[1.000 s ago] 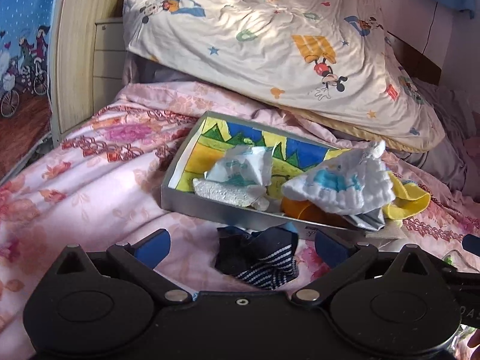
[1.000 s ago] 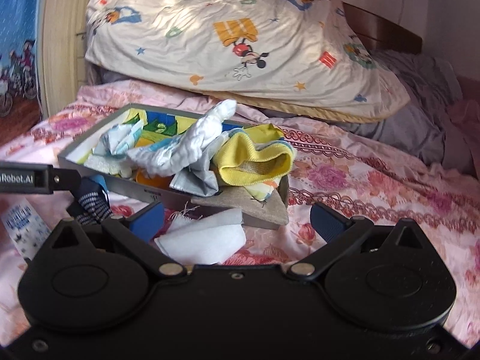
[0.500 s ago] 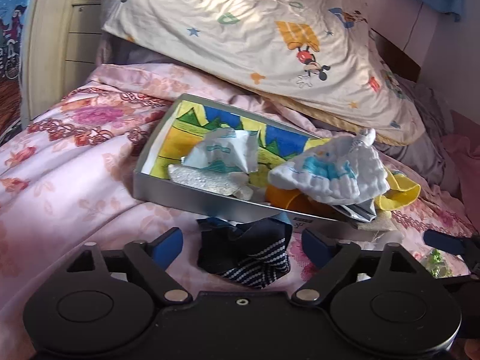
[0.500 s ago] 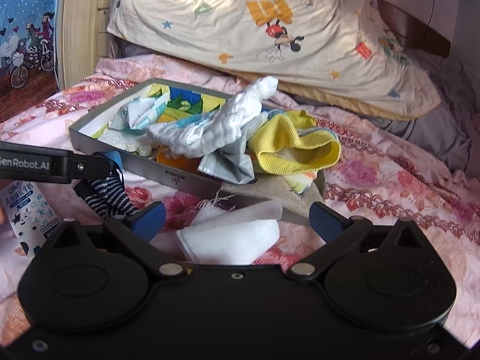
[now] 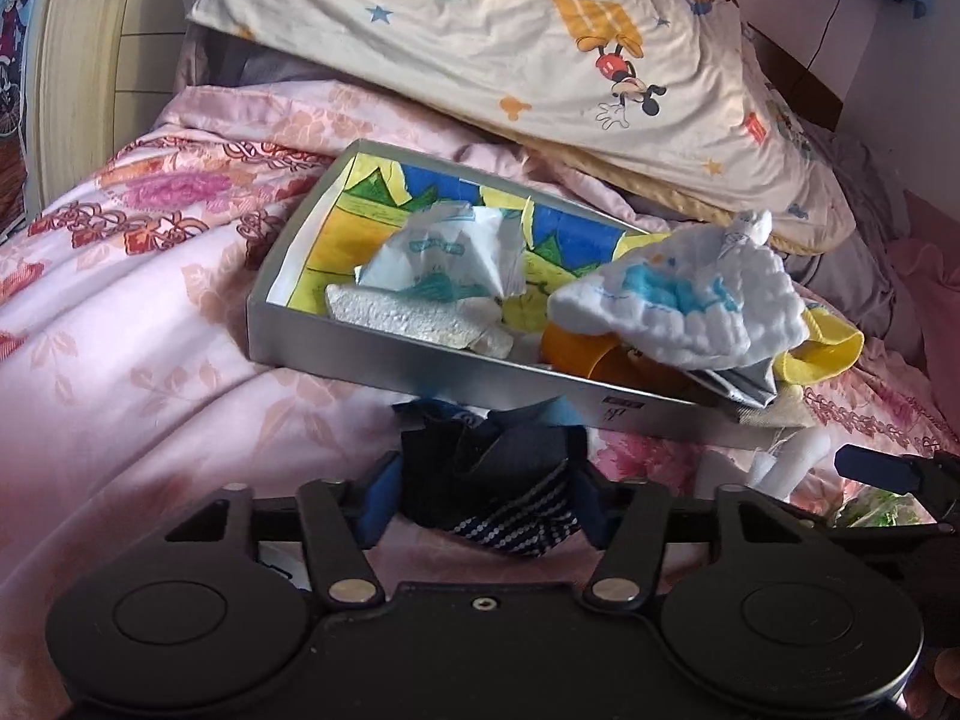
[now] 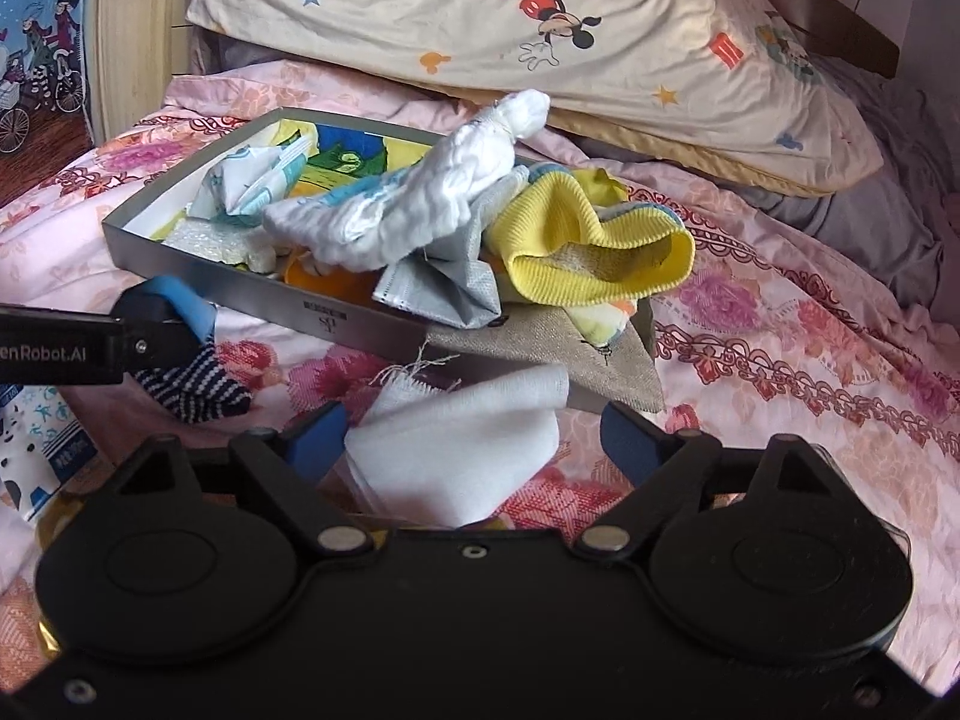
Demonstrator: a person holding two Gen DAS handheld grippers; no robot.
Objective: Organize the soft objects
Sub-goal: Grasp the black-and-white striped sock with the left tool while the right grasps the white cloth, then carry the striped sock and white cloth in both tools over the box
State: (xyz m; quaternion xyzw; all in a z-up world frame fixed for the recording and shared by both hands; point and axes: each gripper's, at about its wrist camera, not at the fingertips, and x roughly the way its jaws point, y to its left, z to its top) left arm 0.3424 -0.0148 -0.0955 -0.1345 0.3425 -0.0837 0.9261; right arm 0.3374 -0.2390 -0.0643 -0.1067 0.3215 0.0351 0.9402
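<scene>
On the bed (image 5: 120, 324), over a pink flowered cover, I have my left gripper (image 5: 483, 489) closed on a dark sock (image 5: 498, 480), a crumpled knit with a navy body and fine white stripes at its lower edge; the blue fingers (image 5: 378, 507) press it from both sides. It sits just in front of the near wall of the tray (image 5: 384, 354), a shallow grey box with straight smooth sides and a bright yellow, blue and green picture on its floor. Inside lie a crinkled wrapper (image 5: 444, 252), a rough pale foam slab (image 5: 408, 318), a puffy white cloth with blue print (image 5: 684, 300) and a ribbed yellow sock (image 6: 588, 252) draped over the far corner. My right gripper (image 6: 474, 441) is spread wide around a folded white gauze cloth (image 6: 462, 444) with a frayed edge; the fingers (image 6: 315, 438) are not clamped on it. A cartoon-print pillow (image 5: 510, 36) leans behind the tray. Half a second ago the left fingers stood well apart either side of the dark sock; now they have come together on it.
</scene>
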